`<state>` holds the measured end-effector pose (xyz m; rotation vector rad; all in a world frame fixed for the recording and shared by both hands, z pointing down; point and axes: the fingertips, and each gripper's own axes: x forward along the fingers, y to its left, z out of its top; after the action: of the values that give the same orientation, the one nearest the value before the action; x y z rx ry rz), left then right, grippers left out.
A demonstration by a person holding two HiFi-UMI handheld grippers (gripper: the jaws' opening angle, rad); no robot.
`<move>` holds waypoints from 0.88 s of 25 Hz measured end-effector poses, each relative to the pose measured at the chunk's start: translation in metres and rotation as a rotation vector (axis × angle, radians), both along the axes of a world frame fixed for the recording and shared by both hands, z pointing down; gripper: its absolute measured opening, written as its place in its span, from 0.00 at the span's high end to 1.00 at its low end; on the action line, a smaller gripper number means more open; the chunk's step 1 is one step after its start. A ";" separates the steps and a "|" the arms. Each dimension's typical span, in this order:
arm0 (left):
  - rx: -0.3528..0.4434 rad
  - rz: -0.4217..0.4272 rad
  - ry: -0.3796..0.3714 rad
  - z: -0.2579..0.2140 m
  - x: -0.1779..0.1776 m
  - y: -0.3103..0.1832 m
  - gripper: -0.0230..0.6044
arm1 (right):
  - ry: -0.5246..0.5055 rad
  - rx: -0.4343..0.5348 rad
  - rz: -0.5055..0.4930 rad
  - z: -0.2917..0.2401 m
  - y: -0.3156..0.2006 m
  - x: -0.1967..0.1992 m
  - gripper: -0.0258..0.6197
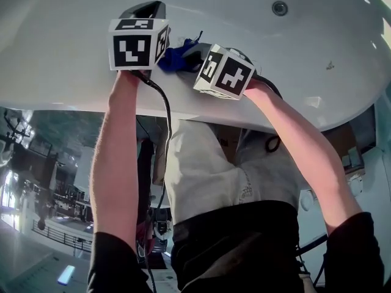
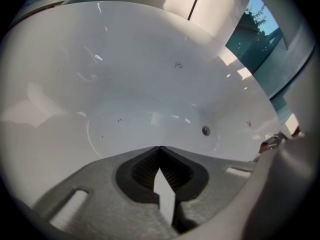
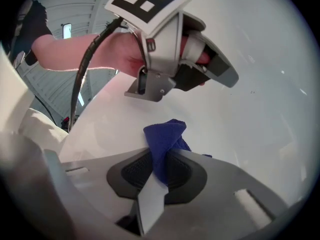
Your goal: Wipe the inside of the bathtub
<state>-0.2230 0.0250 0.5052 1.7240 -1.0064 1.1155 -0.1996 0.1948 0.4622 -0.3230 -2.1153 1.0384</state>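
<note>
The white bathtub (image 1: 287,66) fills the top of the head view and its inner wall (image 2: 150,74) fills the left gripper view. My right gripper (image 3: 162,153) is shut on a dark blue cloth (image 3: 165,136), which bunches up out of the jaws close to the tub wall. In the head view the cloth (image 1: 177,55) shows between the two marker cubes. My left gripper (image 2: 159,148) is shut with nothing between its jaws. It hangs just left of the right gripper (image 1: 190,52), above the tub's side. From the right gripper view the left gripper (image 3: 227,76) points to the right.
A round metal fitting (image 1: 280,7) sits in the tub wall, also visible as a fitting (image 2: 205,130) from the left gripper. Small dark specks (image 2: 178,64) mark the white surface. A black cable (image 1: 166,112) runs down from the left gripper. A window (image 2: 255,39) stands beyond the tub rim.
</note>
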 end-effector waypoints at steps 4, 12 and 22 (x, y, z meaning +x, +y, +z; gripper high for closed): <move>0.004 -0.036 -0.023 -0.001 -0.007 0.005 0.96 | -0.065 -0.001 -0.015 -0.030 0.003 -0.001 0.87; -0.013 -0.093 -0.038 0.005 -0.017 0.009 0.96 | -0.163 -0.042 -0.013 -0.068 0.009 -0.002 0.87; 0.010 -0.033 -0.020 0.006 0.015 -0.004 0.96 | -0.112 0.001 0.049 -0.042 -0.010 0.015 0.87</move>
<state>-0.2084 0.0207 0.5110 1.7014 -1.0501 1.1107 -0.1850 0.1851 0.4198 -0.3372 -2.2333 1.0690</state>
